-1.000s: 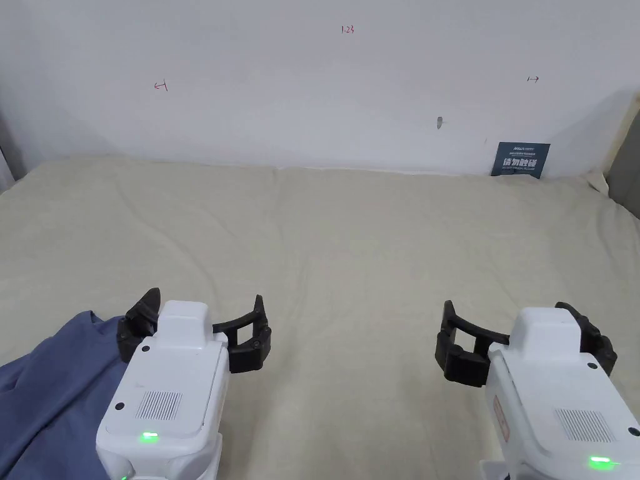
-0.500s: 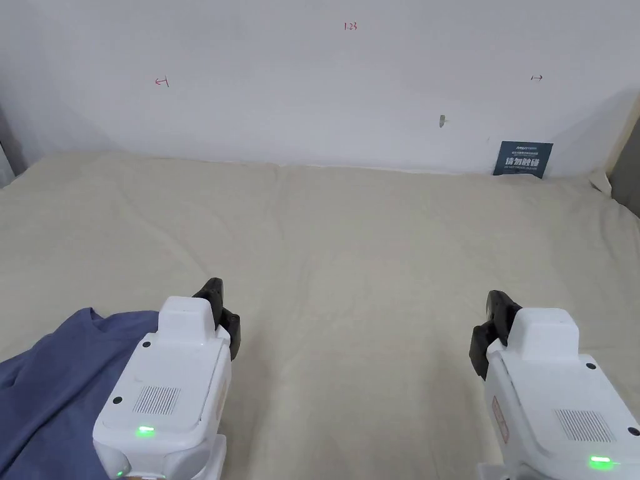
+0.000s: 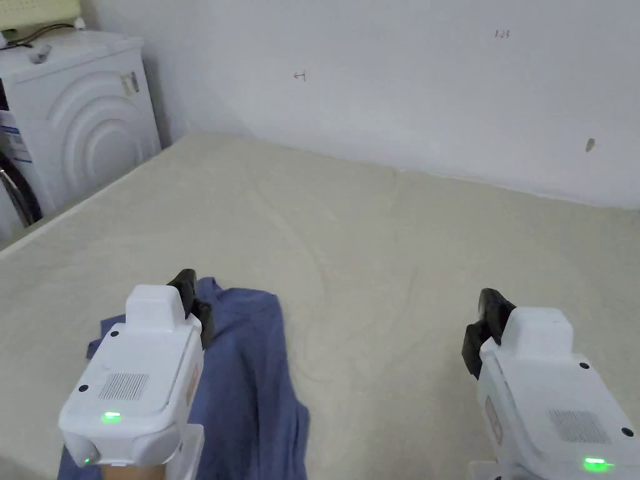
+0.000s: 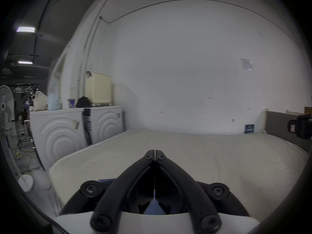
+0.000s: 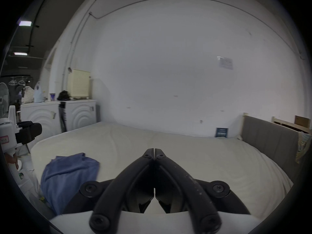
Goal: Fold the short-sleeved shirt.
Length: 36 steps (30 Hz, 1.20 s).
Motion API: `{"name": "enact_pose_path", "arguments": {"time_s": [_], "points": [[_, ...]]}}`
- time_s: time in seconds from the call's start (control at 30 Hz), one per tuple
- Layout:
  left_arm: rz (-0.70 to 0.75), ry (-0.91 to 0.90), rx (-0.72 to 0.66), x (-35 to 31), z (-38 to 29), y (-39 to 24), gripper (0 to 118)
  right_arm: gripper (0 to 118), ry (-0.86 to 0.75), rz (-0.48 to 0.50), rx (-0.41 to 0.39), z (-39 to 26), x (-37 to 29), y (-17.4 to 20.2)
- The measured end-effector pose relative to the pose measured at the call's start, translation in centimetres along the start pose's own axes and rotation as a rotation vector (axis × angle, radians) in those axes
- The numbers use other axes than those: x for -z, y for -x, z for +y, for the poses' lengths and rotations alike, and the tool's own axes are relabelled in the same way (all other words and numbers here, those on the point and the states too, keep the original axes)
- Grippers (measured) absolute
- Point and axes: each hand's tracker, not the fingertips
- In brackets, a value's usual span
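1. Left gripper (image 3: 187,294): jaws together, tips meeting with no cloth between them in the left gripper view (image 4: 154,153). It sits at about 7 o'clock in the head view, over the near-left part of the bed.
2. Right gripper (image 3: 490,319): jaws together too, tips pressed flat with nothing between them in the right gripper view (image 5: 154,151). It sits at about 5 o'clock in the head view, over bare sheet, well apart from the left one.
3. Short-sleeved shirt (image 3: 250,375): blue, crumpled and bunched, not laid flat. It lies on the bed at 7 o'clock in the head view, under and just beside the left gripper, and runs off the bottom edge of the picture. In the right gripper view the shirt (image 5: 67,175) is at about 8 o'clock. Cannot tell whether the left gripper body touches it.
4. Bed (image 3: 387,250): cream sheet, lightly wrinkled, pushed against the white wall (image 3: 375,81) at 12 o'clock.
5. Washing machines (image 4: 55,136): two white units side by side at 9 o'clock in the left gripper view, just beside the bed's left edge; one shows at 10 o'clock in the head view.
6. Grey headboard (image 5: 270,139): along the bed's right side, at 3 o'clock in the right gripper view.
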Motion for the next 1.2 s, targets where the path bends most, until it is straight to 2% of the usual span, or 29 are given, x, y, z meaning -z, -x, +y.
{"name": "enact_pose_path", "arguments": {"time_s": [0.23, 0.43, 0.6, 0.8, 0.9, 0.97, 1.1, 1.13, 1.2], "points": [[0.194, 0.016, 0.020, -2.5, 0.0, 8.4, 0, 1, -0.016, 0.180, 0.003, 0.7, 2.2, 6.9], [0.270, 0.043, 0.025, -4.5, -0.4, 12.8, 0, 1, -0.011, 0.266, 0.004, 0.9, 2.5, 10.7], [0.273, 0.070, 0.029, -4.6, -0.4, 13.9, 0, 1, -0.010, 0.290, -0.003, 0.9, 2.6, 11.5], [0.181, 0.165, 0.011, -2.6, -0.6, 13.0, 1, 1, -0.008, 0.265, -0.003, 0.9, 2.8, 10.3], [0.131, 0.281, -0.013, -0.4, -1.0, 11.7, 17, 1, -0.004, 0.240, -0.008, 0.7, 2.8, 9.3], [0.093, 0.347, -0.032, 1.4, -1.6, 10.8, 20, 1, 0.001, 0.218, -0.009, 0.5, 2.8, 8.5], [0.000, 0.551, -0.057, 5.9, -3.3, 8.5, 113, 1, 0.017, 0.173, 0.001, -0.1, 2.9, 6.8], [-0.007, 0.588, -0.066, 7.0, -3.9, 7.7, 118, 1, 0.023, 0.162, 0.003, -0.2, 2.9, 6.3], [-0.028, 0.651, -0.072, 8.8, -5.1, 6.4, 116, 1, 0.035, 0.137, 0.007, -0.7, 3.0, 5.4]]}}
